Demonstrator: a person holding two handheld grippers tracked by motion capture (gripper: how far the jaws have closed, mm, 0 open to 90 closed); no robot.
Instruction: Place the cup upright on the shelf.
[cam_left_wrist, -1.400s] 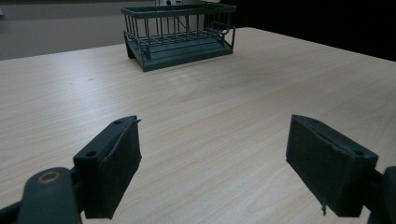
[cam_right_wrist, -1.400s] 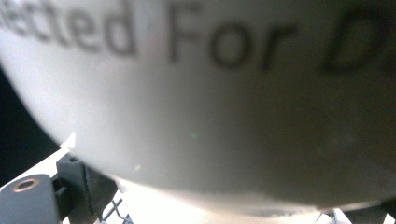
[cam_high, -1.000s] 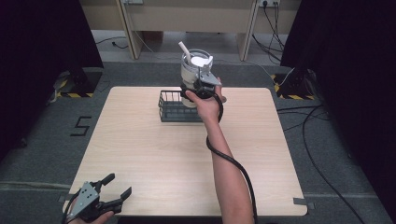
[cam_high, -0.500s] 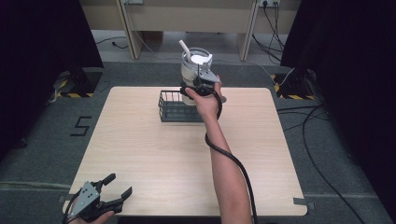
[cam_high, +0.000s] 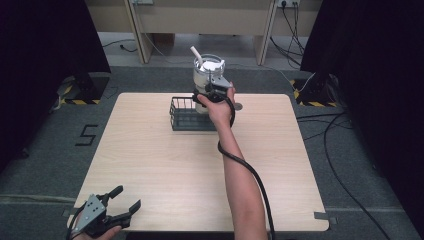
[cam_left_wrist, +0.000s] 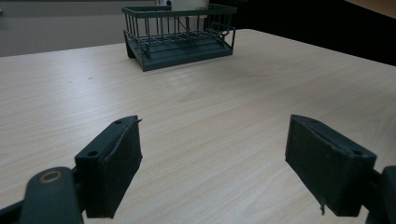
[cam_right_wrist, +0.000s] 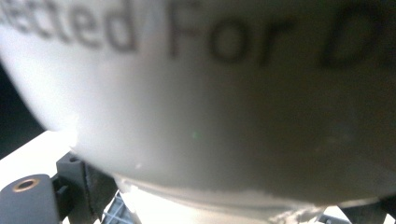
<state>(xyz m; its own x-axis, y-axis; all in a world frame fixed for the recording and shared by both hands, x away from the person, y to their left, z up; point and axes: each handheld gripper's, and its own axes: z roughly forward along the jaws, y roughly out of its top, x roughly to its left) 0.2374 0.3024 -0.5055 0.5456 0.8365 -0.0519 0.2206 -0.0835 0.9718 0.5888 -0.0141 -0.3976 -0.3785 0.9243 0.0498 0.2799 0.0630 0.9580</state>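
The right tongs (cam_high: 212, 90) gripped the white lidded plastic cup (cam_high: 207, 75) above the dark wire basket (cam_high: 187, 116), apparently for placement, while the left tongs (cam_high: 122, 200) rested released near the counter (cam_high: 150, 160) edge.

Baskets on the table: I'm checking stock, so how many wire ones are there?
1. The dark wire basket stands at the table's far middle, right by the white cup held in the right gripper.

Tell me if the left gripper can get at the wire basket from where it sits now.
Probably yes. The left gripper sits open at the near-left table edge, and bare tabletop lies between it and the wire basket. The right gripper, holding a white cup above the basket's far side, might crowd it.
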